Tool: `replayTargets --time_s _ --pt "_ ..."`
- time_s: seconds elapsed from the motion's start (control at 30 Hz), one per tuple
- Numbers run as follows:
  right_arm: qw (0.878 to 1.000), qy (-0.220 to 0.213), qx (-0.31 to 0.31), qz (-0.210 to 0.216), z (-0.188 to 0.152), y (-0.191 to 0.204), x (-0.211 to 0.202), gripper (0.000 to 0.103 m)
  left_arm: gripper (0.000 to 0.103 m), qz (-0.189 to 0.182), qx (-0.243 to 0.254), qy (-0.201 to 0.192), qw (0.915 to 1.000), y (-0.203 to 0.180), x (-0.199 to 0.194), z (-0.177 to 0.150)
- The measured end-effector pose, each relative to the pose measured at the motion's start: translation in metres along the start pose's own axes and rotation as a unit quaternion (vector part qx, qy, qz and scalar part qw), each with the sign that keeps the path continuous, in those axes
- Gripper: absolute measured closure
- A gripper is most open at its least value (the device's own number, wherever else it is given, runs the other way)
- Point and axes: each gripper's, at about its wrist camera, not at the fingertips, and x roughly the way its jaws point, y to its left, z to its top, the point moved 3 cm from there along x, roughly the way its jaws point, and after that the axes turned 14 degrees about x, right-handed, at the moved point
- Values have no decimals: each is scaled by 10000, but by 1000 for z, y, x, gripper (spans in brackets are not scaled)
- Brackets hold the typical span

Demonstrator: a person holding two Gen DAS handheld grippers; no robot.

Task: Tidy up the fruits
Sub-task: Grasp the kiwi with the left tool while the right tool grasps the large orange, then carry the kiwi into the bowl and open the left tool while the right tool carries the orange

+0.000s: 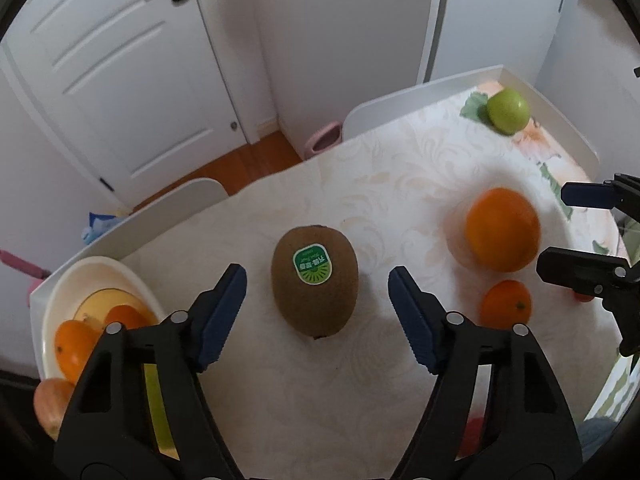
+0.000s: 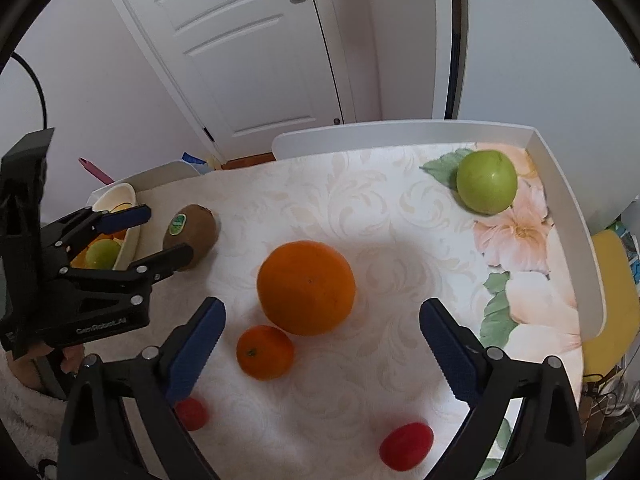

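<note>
The left claw [image 1: 318, 312] stands spread around the kiwi [image 1: 315, 281], pads clear of it. The right claw [image 2: 322, 344] stands spread about the orange [image 2: 306, 287] mid-tabletop [image 2: 360, 216]; the green apple [image 2: 487, 182] sits near the raised far rim.

I am looking down at white table [image 2: 560, 152] with raised white rim, cloth patterned with pale swirls and peach flowers. Brown fuzzy kiwi with green sticker [image 1: 315, 281] is lying near middle. Large round orange [image 2: 306, 287] is sitting just beside small orange mandarin [image 2: 265, 352]. Green apple [image 2: 487, 181] is resting at far corner, well apart. Two small red fruits [image 2: 406, 446] are lying at near edge. Cream oval bowl [image 1: 60, 292] is standing at left end, holding fruit.
</note>
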Motion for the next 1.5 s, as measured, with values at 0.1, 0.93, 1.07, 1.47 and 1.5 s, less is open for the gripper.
replayTargets --time_s 0.1,0.93,1.07,1.47,1.5 --pt "10000 78 42 19 -1 -2 9 8 40 14 14 78 10000 1 9 0" --pt "9994 294 41 154 0 5 36 35 53 -46 -46 113 9999 0 10 -8" --pt "9995 264 25 154 1 7 38 36 53 -42 -53 95 9999 -5 8 -10" --pt "9996 143 -184 135 3 9 39 44 53 18 -165 -68 9998 -10 -14 -16" --pt "9996 145 -198 139 3 8 38 44 53 30 -179 -80 9998 -10 -17 -16"
